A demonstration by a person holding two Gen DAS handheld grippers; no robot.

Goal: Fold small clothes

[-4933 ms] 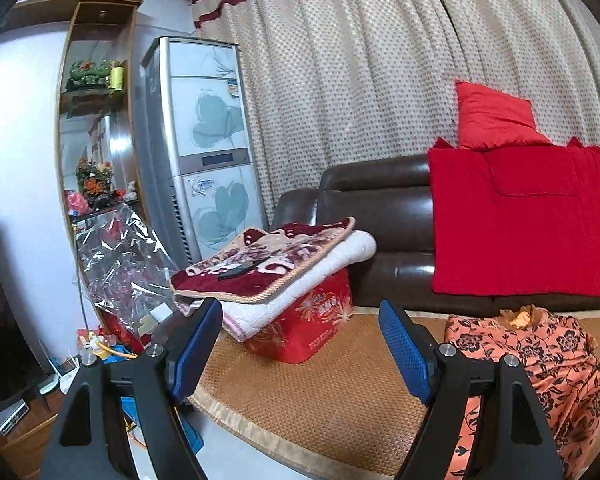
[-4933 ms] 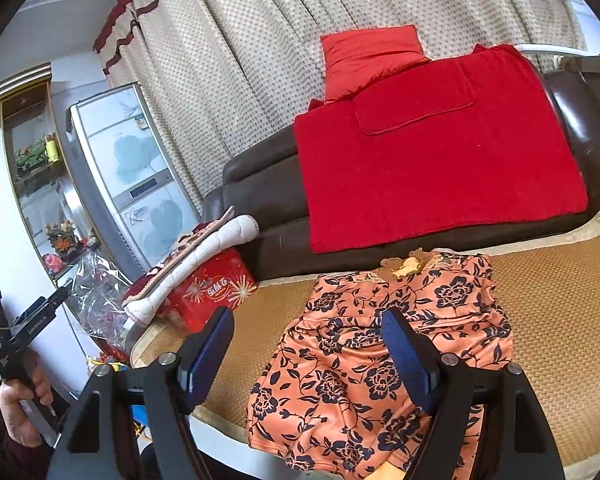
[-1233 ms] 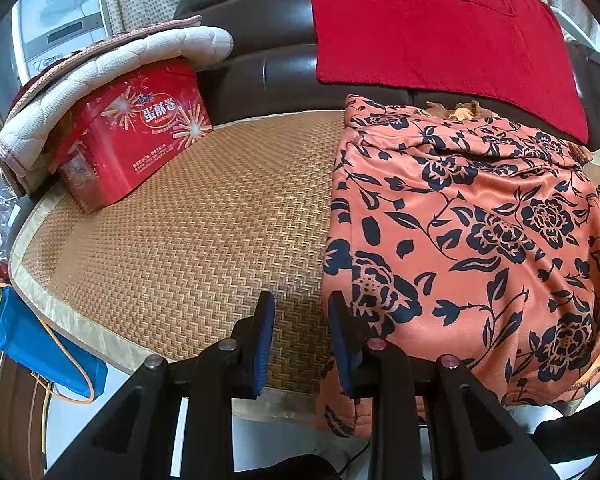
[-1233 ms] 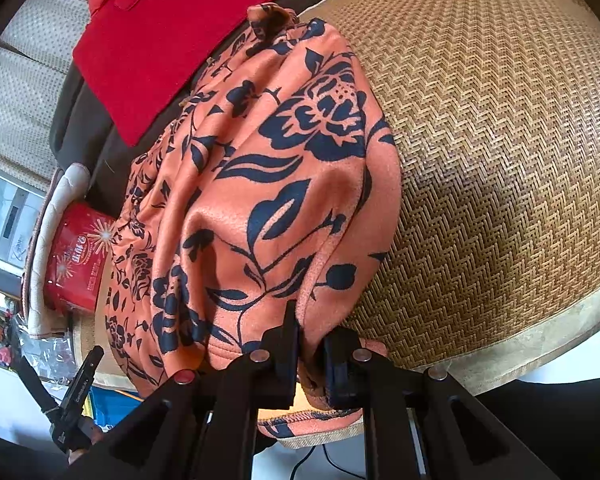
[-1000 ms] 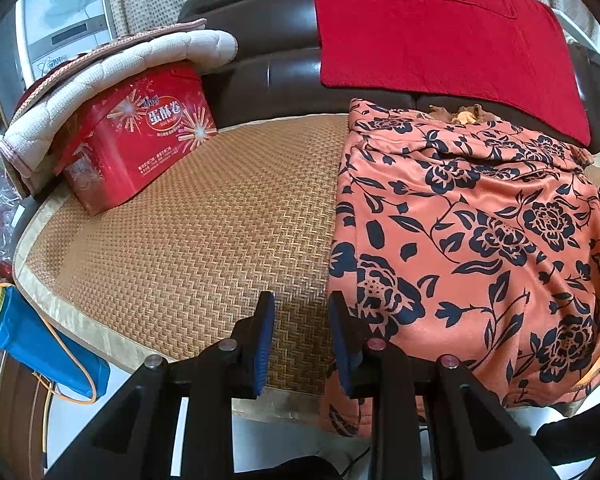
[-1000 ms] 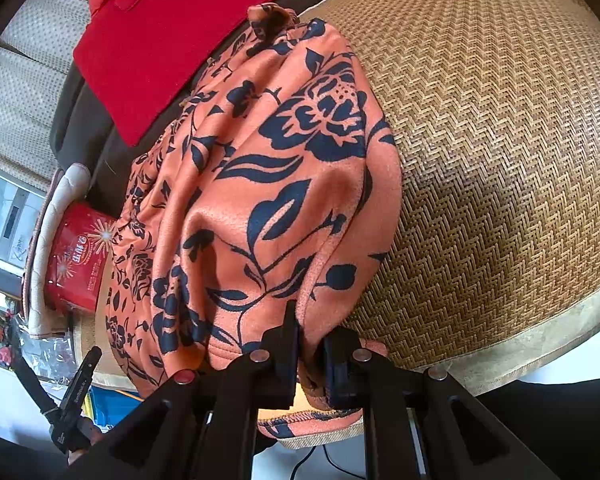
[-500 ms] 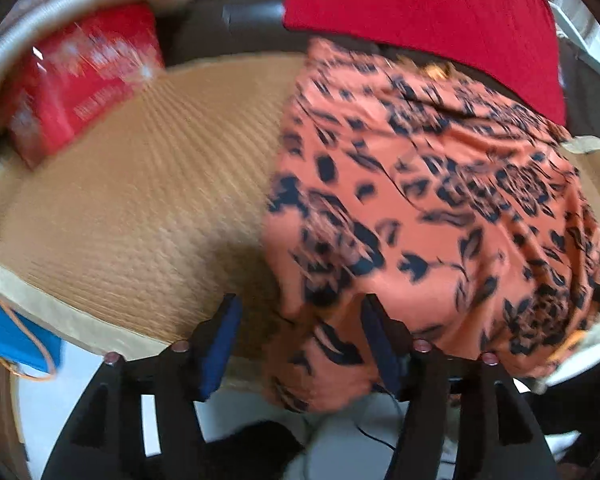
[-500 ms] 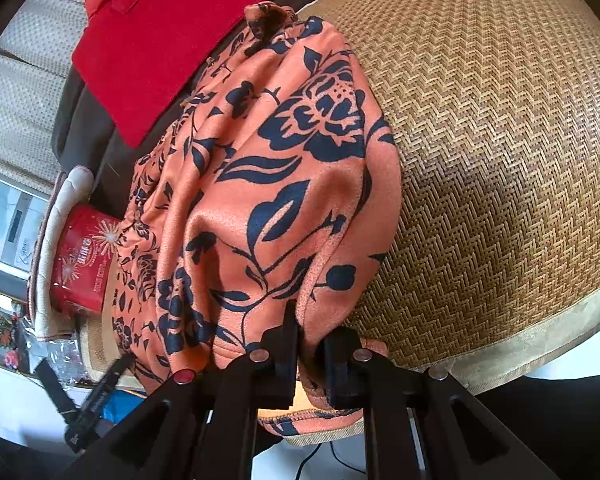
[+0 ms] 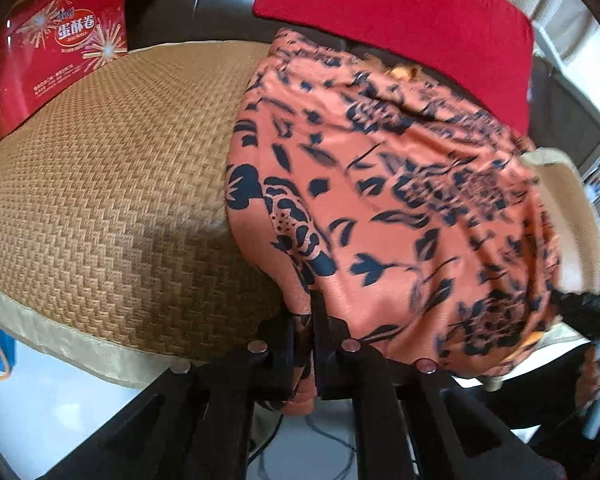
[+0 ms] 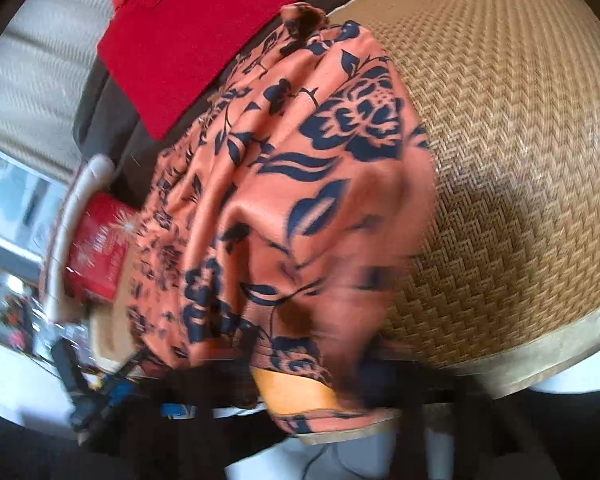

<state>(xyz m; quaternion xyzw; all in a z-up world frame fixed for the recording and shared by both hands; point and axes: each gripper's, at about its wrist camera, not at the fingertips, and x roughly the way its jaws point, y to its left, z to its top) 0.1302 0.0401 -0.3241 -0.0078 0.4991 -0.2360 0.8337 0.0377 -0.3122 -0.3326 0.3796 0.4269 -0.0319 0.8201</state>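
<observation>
An orange garment with a dark blue flower print (image 9: pixel 380 184) lies on the woven mat (image 9: pixel 112 184) over the sofa seat, its near hem hanging off the front edge. My left gripper (image 9: pixel 311 320) is shut on the garment's near left hem. In the right wrist view the same garment (image 10: pixel 300 200) is blurred by motion; my right gripper (image 10: pixel 312 356) sits at its near right hem, mostly hidden by cloth, and its fingers stay closed on the hem.
A red tin box (image 9: pixel 56 52) stands at the mat's far left under a folded quilt. A red blanket (image 9: pixel 400 12) drapes the dark sofa back. The mat's tan border (image 9: pixel 80 340) marks the front edge.
My left gripper moved right onto the garment's near left hem and closed on it. The right wrist view has turned blurry, with the cloth lifted and shifting.
</observation>
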